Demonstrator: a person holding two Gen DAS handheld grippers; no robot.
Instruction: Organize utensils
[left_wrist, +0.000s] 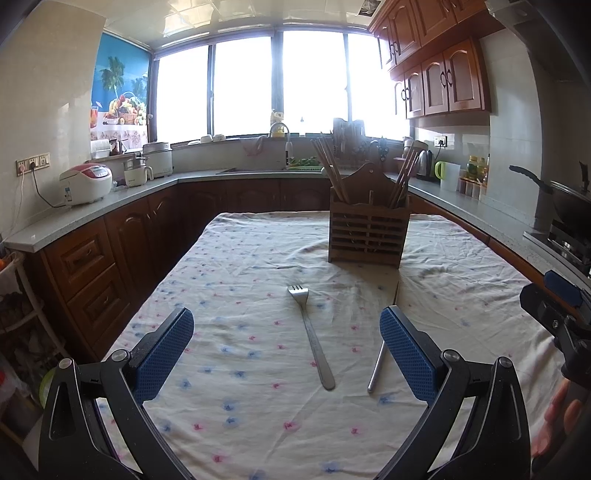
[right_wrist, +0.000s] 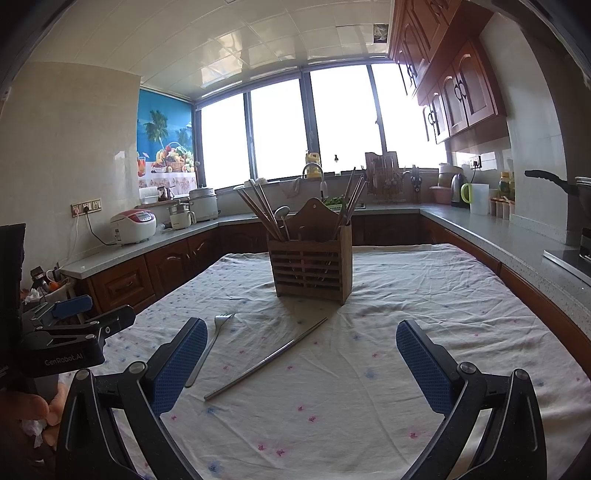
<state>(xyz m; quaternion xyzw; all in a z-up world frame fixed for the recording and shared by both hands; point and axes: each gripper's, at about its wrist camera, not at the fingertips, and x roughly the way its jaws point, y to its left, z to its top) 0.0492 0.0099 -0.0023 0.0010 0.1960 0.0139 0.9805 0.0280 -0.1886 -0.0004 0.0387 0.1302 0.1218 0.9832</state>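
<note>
A steel fork (left_wrist: 311, 334) lies flat on the flowered tablecloth (left_wrist: 240, 258), tines pointing away, between the open fingers of my left gripper (left_wrist: 286, 320), which hovers above it holding nothing. A pair of metal chopsticks (left_wrist: 376, 369) lies just right of the fork, partly hidden behind the right finger. A slatted wooden utensil holder (left_wrist: 365, 236) with wooden chopsticks stands farther back. In the right wrist view my right gripper (right_wrist: 303, 330) is open and empty; the fork (right_wrist: 210, 350) and chopsticks (right_wrist: 266, 360) lie to its left, the holder (right_wrist: 310, 266) ahead.
Grey counters wrap around the table. A rice cooker (left_wrist: 86, 182) stands on the left counter; a wok (left_wrist: 565, 195) sits on the stove at the right. A kettle (right_wrist: 458, 190) and jars line the right counter. A hand (right_wrist: 26, 406) holds the left gripper.
</note>
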